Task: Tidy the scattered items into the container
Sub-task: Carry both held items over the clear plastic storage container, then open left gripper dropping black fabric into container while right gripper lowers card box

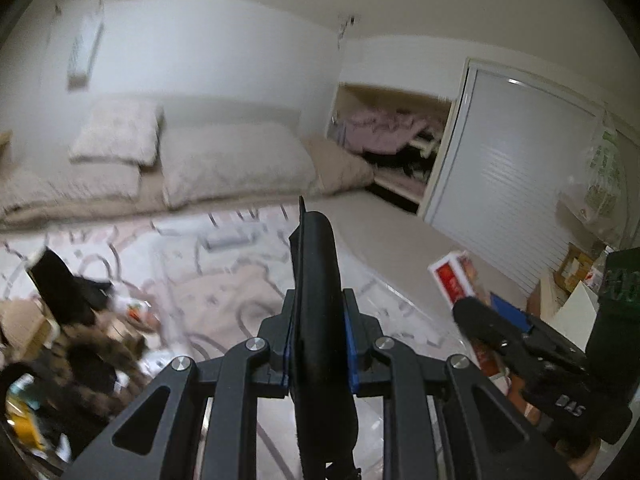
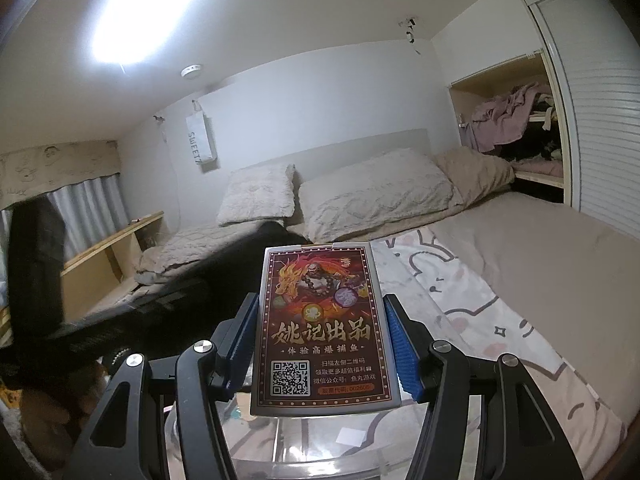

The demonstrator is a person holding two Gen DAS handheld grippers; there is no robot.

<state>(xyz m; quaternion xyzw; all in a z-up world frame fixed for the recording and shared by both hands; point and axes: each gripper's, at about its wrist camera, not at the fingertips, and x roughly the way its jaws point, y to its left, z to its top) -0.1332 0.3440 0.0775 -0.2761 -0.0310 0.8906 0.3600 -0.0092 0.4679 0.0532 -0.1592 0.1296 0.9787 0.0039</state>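
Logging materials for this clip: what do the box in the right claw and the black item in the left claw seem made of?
Card box: glossy printed cardboard, probably; glare on its sharp artwork. Black item: soft matte fabric, apparently; it is thin and absorbs light, but blur leaves it uncertain.

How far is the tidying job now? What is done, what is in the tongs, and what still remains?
Done: nothing tidied can be confirmed; the clear container shows only partly below the right tongs. In hand: the left tongs are shut on a flat black item; the right tongs grip a card box. Left: both must go in, and a blurred pile of scattered items remains.
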